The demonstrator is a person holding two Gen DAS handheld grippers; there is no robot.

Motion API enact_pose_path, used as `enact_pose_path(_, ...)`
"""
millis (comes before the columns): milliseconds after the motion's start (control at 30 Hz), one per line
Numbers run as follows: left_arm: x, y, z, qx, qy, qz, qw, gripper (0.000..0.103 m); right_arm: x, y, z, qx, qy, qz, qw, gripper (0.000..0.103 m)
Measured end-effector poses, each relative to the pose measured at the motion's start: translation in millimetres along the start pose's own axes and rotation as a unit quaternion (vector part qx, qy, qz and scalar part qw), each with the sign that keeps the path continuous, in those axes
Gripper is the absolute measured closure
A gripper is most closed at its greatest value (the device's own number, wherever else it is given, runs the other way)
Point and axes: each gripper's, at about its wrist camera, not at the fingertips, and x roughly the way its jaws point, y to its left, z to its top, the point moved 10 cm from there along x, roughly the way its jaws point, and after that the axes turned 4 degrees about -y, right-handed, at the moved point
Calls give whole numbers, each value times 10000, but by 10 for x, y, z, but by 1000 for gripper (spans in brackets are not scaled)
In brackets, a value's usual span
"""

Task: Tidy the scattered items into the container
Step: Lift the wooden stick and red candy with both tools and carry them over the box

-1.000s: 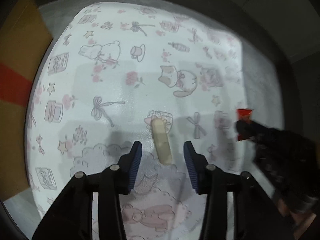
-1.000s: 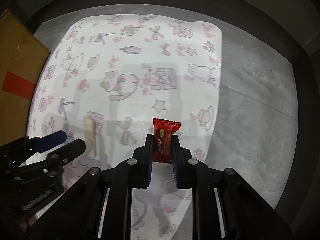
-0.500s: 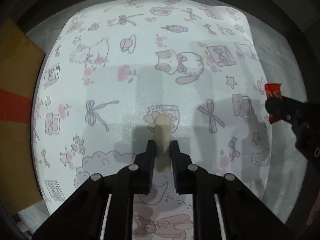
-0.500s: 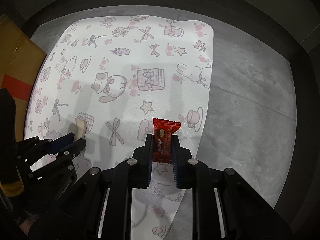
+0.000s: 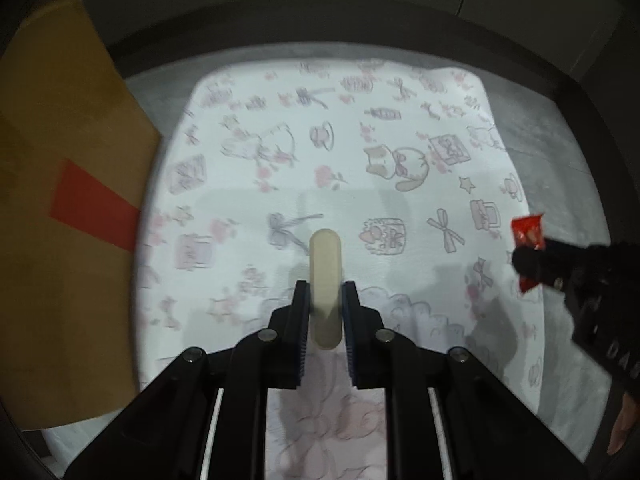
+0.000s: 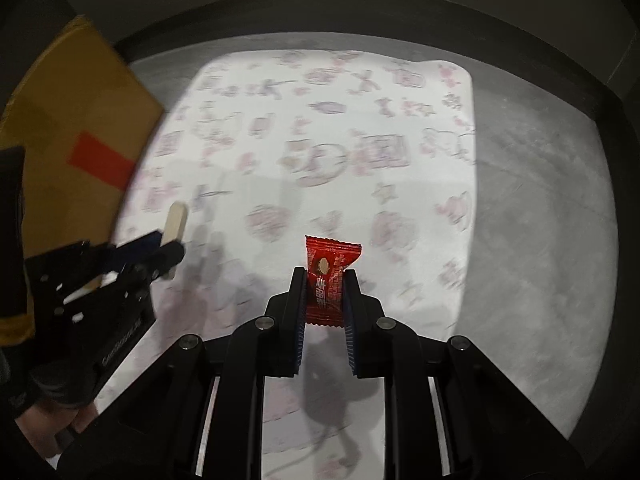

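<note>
1. The left claw is clamped on a pale wooden stick, its rounded end jutting past the fingertips, lifted off the cloth.
2. The right claw grips a red candy wrapper upright between its pads.
3. Below both lies a patterned cloth on the grey surface.
4. A brown cardboard box with a red stripe stands at the cloth's left edge.

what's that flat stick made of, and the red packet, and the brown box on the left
Flat stick: likely wood, pale tan, matte, rounded end. Red packet: probably plastic film, glossy, crimped zigzag top edge, printed. Brown box: looks like cardboard, dull tan, with a red strip, maybe tape.
</note>
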Motion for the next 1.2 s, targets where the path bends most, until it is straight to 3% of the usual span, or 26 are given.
enact_pose_path(233, -545, 179, -126, 197, -359, -110, 9991, 87, -306, 442, -201, 58, -277, 339, 9990, 86)
enact_pose_path(533, -1030, 211, -125, 197, -657, -309, 9972, 87, -675, 704, -295, 71, -506, 457, 9976, 86)
enact_pose_path(667, -1259, 248, -86, 60, -720, -520, 9960, 87, -904, 819, -200, -75, -750, 375, 9965, 86)
enact_pose_path(867, -1657, 474, 29, -304, -953, -689, 9926, 87, -1164, 1097, 17, -91, -994, 697, 9926, 86)
enact_pose_path(1200, -2199, 1213, 276, -944, -1448, -507, 9836, 87, -1544, 1884, 599, -579, -1589, 1032, 9802, 86)
